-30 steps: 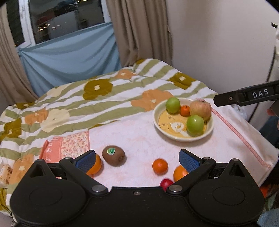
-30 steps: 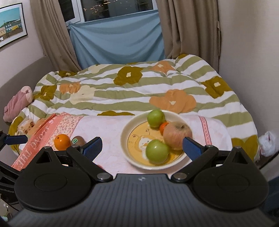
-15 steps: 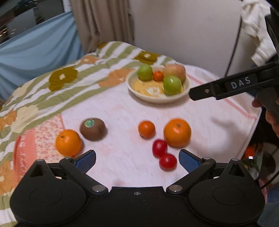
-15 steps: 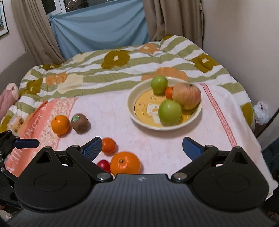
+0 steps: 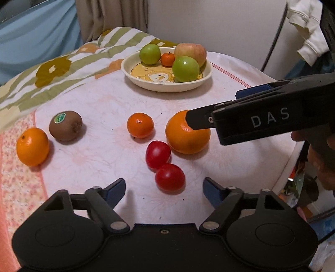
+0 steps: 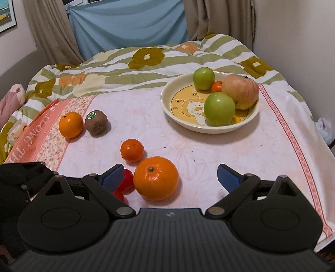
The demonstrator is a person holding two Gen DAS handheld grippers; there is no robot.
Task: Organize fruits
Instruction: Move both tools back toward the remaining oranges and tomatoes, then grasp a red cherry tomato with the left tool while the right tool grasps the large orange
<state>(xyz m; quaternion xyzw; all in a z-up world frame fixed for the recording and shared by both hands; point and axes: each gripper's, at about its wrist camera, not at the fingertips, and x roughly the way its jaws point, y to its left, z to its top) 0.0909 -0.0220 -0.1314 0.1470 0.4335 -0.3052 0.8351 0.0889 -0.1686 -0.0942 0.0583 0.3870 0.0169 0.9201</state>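
Closing, left gripper (image 5: 164, 189) nears two glossy, probably tomato, red ovals (image 5: 170, 177).

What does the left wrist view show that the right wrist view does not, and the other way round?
Only the left wrist view shows both red tomatoes whole, the right tongs from the side above the big orange, and a white garment hanging. Its own left tongs are closing, nothing between them.

Only the right wrist view shows the framed picture, a pink soft item and the cloth's lettered border.

Both show the bowl with two green apples, a red apple and a mandarin, plus the kiwi and oranges on the cloth.
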